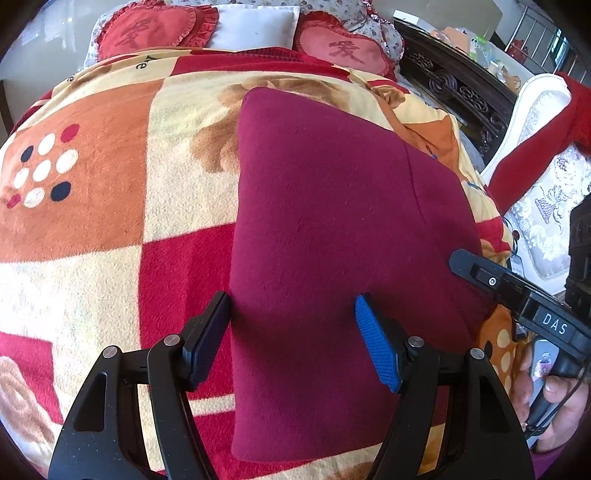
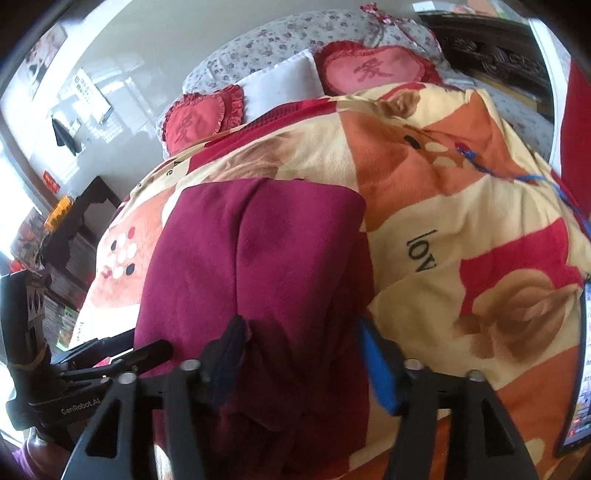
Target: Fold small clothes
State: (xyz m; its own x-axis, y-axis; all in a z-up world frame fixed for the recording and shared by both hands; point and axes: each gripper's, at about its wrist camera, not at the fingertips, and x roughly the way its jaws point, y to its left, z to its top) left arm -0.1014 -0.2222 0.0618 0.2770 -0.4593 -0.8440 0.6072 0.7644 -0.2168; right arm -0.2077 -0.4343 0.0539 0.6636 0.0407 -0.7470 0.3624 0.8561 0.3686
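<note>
Maroon fleece garment folded on the blanket, both tongs spread

Maroon fleece garment (image 1: 325, 236) lies as a folded block on a patchwork fleece blanket (image 1: 110, 192) of orange, cream and red squares, covering a bed. In the left wrist view it fills the centre and runs from 12 o'clock down to 6 o'clock, with a seam line toward 2 o'clock.

Left gripper (image 1: 293, 341): tongs spread wide, nothing pinched. Black finger sits at the garment's left edge, blue-padded finger (image 1: 376, 343) over the cloth; whether they press on the fabric, cannot tell.

Right gripper (image 2: 301, 356): tongs likewise spread, astride the near part of the garment. Its dark finger at 7 o'clock is partly sunk in a fabric fold; blue pad (image 2: 376, 365) sits at the garment's right edge, at 5 o'clock. Contact unclear.

Each view catches the other tool: the right gripper's finger enters the left view at 4 o'clock, touching or just over the garment's right edge.

Beyond, at 12 o'clock: two red heart cushions (image 1: 147, 29) with a white pillow (image 1: 255, 26) between them. A white chair (image 1: 535, 147) draped with red cloth stands at 3 o'clock
</note>
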